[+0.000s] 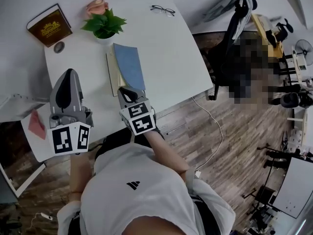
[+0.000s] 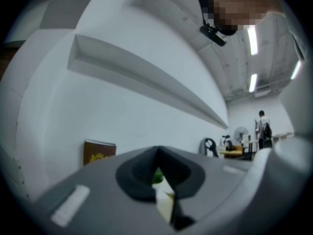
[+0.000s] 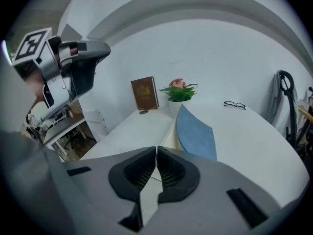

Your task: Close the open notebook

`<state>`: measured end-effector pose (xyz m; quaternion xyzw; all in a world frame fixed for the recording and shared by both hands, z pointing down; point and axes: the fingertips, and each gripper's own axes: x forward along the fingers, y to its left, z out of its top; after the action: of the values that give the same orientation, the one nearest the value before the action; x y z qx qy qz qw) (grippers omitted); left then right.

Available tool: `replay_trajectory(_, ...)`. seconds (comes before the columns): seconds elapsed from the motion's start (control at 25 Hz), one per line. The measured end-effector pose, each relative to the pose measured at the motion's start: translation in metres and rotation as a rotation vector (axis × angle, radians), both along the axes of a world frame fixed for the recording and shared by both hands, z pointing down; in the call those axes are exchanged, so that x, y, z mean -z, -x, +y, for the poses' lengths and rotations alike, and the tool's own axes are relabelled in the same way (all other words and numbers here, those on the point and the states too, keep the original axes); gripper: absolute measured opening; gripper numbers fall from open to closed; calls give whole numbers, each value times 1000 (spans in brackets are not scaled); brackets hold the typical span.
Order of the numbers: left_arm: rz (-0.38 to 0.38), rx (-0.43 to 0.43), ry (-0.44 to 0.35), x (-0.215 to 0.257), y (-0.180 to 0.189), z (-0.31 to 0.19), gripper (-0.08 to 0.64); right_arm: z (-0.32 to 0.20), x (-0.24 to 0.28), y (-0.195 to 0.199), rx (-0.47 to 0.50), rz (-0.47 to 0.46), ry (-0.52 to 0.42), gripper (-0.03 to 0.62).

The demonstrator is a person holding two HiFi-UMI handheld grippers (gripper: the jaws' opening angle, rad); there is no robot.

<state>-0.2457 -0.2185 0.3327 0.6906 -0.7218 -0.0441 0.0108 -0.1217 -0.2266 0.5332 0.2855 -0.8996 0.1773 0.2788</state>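
The notebook (image 1: 128, 65) lies on the white table (image 1: 171, 58), its blue cover on top and a strip of cream page showing along its left side. In the right gripper view the blue cover (image 3: 196, 136) stands slanted above the cream pages (image 3: 169, 135). My right gripper (image 1: 125, 90) hovers at the notebook's near end, shut with nothing between its fingers; its tips (image 3: 156, 149) meet. My left gripper (image 1: 70, 73) hangs to the left of the notebook, over the table's near left corner. Its jaws (image 2: 157, 150) look shut and empty. It also shows in the right gripper view (image 3: 103, 49).
A brown book (image 1: 50, 26), a small round object (image 1: 58, 47), a potted plant (image 1: 104, 24) and a pink item (image 1: 97, 6) stand at the table's far left. Glasses (image 1: 162, 10) lie at the far edge. A chair (image 1: 234, 38) stands to the right.
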Motion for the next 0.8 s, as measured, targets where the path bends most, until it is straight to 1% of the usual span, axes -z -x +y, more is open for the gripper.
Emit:
replay_trajectory(0.2,-5,39,7,-2,12,15,9,8,-24,15,44,81,-44,14)
replay_trajectory(0.32,-9,55,12,-3,17,22,9,14,-37,22,78,116,-49,17)
replay_trajectory(0.56,-12,79,16,-4,28,33,9,35,-55,45,152,112,5,11)
replay_trajectory(0.68,-7,83,20,-6,34,37,9,38,-56,48,155,93,17,8)
replay_trajectory(0.8,0,80,19,-8,37,37,9,37,-48,49,142,36,30,-3)
